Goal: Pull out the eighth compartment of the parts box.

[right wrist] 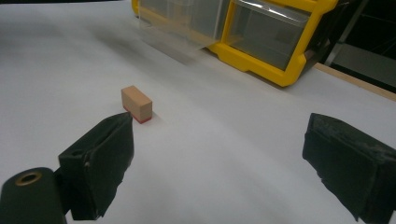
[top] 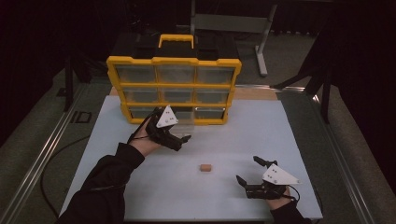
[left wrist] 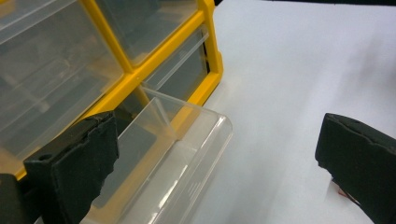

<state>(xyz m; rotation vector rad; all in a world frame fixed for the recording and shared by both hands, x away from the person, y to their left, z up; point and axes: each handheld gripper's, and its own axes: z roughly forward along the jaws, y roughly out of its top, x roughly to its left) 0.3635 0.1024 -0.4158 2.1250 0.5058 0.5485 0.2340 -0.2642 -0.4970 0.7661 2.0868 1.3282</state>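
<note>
A clear plastic drawer (left wrist: 173,154) stands pulled partway out of the bottom row of a yellow-framed organizer cabinet (top: 173,88), at that row's middle compartment as the high view gives it. Its transparent front wall projects over the white table (top: 261,130), and in the right gripper view the drawer (right wrist: 180,28) juts forward of the yellow frame.

The left gripper (top: 183,138) hangs just in front of this drawer with its jaws spread wide; in the left gripper view one black pad (left wrist: 77,158) sits beside the drawer's side wall and the other at the far right, with the drawer's corner and bare table between them. Neither pad presses on the plastic. A grey three-cornered plate tops the gripper, and the person's left hand (top: 145,142) and dark sleeve come up behind it.

A small wooden block (top: 205,167), tan with a red underside (right wrist: 137,103), lies alone on the table near its middle, well apart from the cabinet and between the two grippers.

The right gripper (top: 249,171) rests low at the table's near right corner, jaws likewise apart; in its own view the block lies just beyond the left pad (right wrist: 100,163), untouched.

The cabinet holds three rows of three clear drawers, carries a yellow handle (top: 176,39) on top, and stands at the table's far edge. Grey floor and a metal stand's legs (top: 262,51) lie behind.
</note>
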